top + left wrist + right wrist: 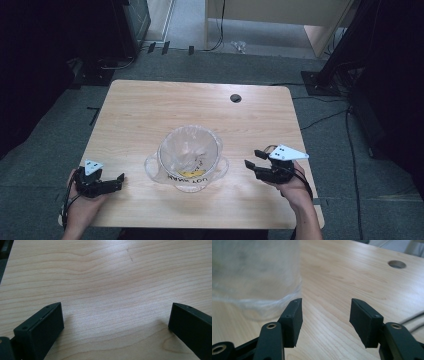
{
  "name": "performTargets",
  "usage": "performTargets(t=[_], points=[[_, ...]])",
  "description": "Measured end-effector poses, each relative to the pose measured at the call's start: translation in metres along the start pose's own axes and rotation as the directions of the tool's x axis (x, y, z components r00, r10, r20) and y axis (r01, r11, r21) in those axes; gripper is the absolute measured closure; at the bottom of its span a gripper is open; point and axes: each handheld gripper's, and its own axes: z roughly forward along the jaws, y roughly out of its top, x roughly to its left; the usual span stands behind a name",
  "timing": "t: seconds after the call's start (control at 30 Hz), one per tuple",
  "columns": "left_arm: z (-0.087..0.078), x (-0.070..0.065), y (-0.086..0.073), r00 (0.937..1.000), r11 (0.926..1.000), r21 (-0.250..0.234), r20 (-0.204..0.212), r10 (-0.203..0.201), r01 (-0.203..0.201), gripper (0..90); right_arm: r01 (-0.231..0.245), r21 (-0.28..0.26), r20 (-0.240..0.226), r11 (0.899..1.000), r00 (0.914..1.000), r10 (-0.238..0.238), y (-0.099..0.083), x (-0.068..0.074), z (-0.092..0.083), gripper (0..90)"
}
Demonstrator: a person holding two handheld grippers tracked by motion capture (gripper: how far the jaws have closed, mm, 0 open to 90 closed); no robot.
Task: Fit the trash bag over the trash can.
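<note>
A clear plastic bowl (218, 150) with two side handles stands at the middle of the wooden table (150, 110). Crumpled clear film and something yellow (192, 173) lie inside it. My right gripper (252, 157) is low over the table just right of the bowl, pointing left at it. In the right gripper view its jaws (325, 301) stand open over bare wood, and the bowl's wall (254, 272) rises close on the left. My left gripper (119, 181) rests near the front left corner, and its jaws (116, 307) are wide open with nothing between them.
A round cable hole (235, 98) sits near the table's far edge, also seen as a hole (397, 264) in the right gripper view. Black stands and cables (320, 120) lie on the grey floor around the table.
</note>
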Motion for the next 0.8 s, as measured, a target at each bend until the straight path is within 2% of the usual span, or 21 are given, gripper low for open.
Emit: performTargets(t=[0.1, 0.13, 0.17, 0.27, 0.3, 0.37, 0.4, 0.5, 0.63, 0.8], points=[[0.0, 0.0, 0.0, 1.0, 1.0, 0.0, 0.0, 0.0, 0.0, 0.0, -0.105, -0.08, 0.026, 0.991, 0.9939, 0.107, -0.01, -0.006, -0.005, 44.1], [0.0, 0.0, 0.0, 1.0, 1.0, 0.0, 0.0, 0.0, 0.0, 0.0, -0.137, -0.106, 0.05, 0.985, 0.9885, 0.143, -0.015, -0.009, -0.007, 42.2], [0.0, 0.0, 0.0, 1.0, 1.0, 0.0, 0.0, 0.0, 0.0, 0.0, -0.16, -0.116, 0.079, 0.98, 0.9824, 0.169, -0.019, -0.011, -0.008, 39.0], [0.0, 0.0, 0.0, 1.0, 1.0, -0.001, 0.0, -0.001, 0.001, 0.0, -0.194, -0.129, 0.131, 0.973, 0.9688, 0.21, -0.027, -0.013, -0.01, 38.9], [0.0, 0.0, 0.0, 1.0, 1.0, -0.001, 0.0, -0.001, 0.001, 0.0, -0.197, -0.133, 0.141, 0.971, 0.9662, 0.215, -0.029, -0.013, -0.01, 37.7], [0.0, 0.0, 0.0, 1.0, 1.0, -0.001, 0.0, -0.001, 0.001, 0.0, -0.192, -0.145, 0.191, 0.971, 0.9571, 0.218, -0.033, -0.013, -0.011, 32.7], [0.0, 0.0, 0.0, 1.0, 1.0, -0.001, 0.0, -0.001, 0.001, 0.0, -0.195, -0.148, 0.211, 0.969, 0.9514, 0.224, -0.035, -0.013, -0.012, 33.2], [0.0, 0.0, 0.0, 1.0, 1.0, -0.001, 0.0, -0.001, 0.001, 0.0, -0.209, -0.156, 0.229, 0.965, 0.9432, 0.241, -0.039, -0.014, -0.012, 30.7], [0.0, 0.0, 0.0, 1.0, 1.0, -0.001, 0.0, -0.001, 0.001, 0.0, -0.216, -0.142, 0.231, 0.966, 0.9416, 0.245, -0.044, -0.013, -0.01, 26.7], [0.0, 0.0, 0.0, 1.0, 1.0, -0.001, 0.0, -0.001, 0.001, 0.0, -0.22, -0.104, 0.219, 0.97, 0.9462, 0.238, -0.049, -0.013, -0.004, 21.2]])
